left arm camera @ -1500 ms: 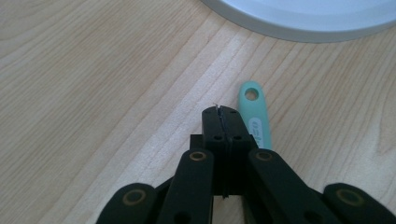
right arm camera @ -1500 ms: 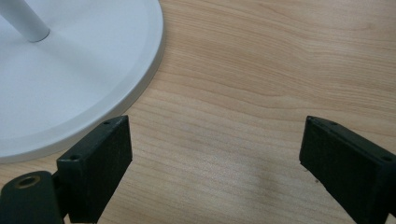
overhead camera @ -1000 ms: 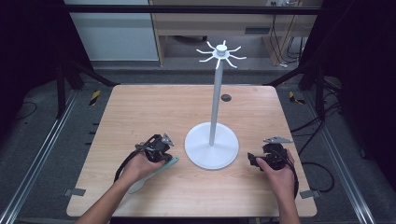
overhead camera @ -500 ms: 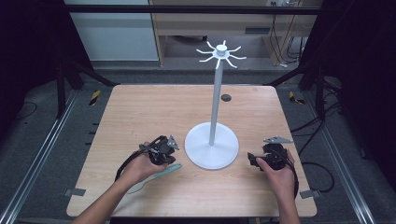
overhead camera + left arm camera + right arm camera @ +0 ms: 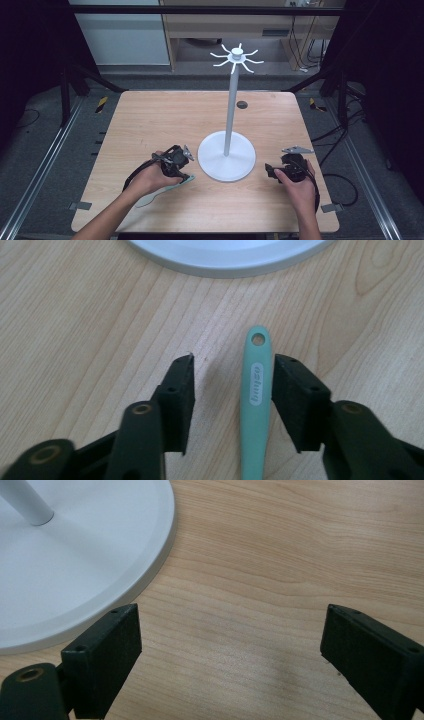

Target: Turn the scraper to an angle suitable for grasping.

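Left tool [image 5: 232, 390]: jaws apart, one each side of the mint-green plastic utensil handle [image 5: 255, 405], ready to pinch it.
Handle: flat on the light wooden worktop [image 5: 165, 120], near the white metal hook stand [image 5: 227, 155].
Right tool [image 5: 230, 655]: wide apart, holding nothing, waiting beside the stand.

stand [image 5: 227, 160] sitting mid-table [image 5: 150, 120], utensil [image 5: 165, 189] lying flat just left of its base, left gripper [image 5: 175, 162] over the handle, right gripper [image 5: 285, 172] off to the base's right

A mint-green plastic utensil with a holed handle [image 5: 256, 390] is lying flat on the wooden surface [image 5: 75, 330], pointing toward the white round-based stand [image 5: 226, 159].
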A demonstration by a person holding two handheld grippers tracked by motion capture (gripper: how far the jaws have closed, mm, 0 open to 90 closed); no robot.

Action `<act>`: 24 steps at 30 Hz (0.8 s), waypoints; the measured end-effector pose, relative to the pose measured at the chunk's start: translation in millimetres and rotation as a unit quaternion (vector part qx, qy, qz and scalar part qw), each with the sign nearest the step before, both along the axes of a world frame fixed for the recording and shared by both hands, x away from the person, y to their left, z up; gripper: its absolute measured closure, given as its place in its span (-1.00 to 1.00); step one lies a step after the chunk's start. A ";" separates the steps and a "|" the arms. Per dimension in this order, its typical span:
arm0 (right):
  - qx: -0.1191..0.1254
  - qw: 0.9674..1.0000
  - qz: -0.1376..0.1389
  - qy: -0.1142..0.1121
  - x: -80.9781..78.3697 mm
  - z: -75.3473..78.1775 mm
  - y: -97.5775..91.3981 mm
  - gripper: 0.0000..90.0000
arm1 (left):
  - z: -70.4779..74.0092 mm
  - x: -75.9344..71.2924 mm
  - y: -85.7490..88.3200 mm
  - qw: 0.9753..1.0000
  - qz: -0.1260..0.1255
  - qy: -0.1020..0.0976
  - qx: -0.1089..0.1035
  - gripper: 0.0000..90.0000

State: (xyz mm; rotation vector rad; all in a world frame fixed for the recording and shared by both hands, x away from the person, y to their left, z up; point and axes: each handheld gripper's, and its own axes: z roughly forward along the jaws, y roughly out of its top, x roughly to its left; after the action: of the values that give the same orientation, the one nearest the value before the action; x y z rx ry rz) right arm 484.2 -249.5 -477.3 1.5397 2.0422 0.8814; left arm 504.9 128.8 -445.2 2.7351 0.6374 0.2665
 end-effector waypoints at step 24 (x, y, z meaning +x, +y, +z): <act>-0.001 1.000 -0.002 0.003 0.2 -0.5 0.0 -0.78 | -11.1 -0.1 -12.3 0.998 -0.020 0.037 0.039 0.16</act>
State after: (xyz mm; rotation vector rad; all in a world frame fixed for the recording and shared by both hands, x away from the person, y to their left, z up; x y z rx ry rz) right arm 484.4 -249.5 -477.8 1.5467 2.0429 0.8750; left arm 504.7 116.5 -456.2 2.8399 0.6036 0.1860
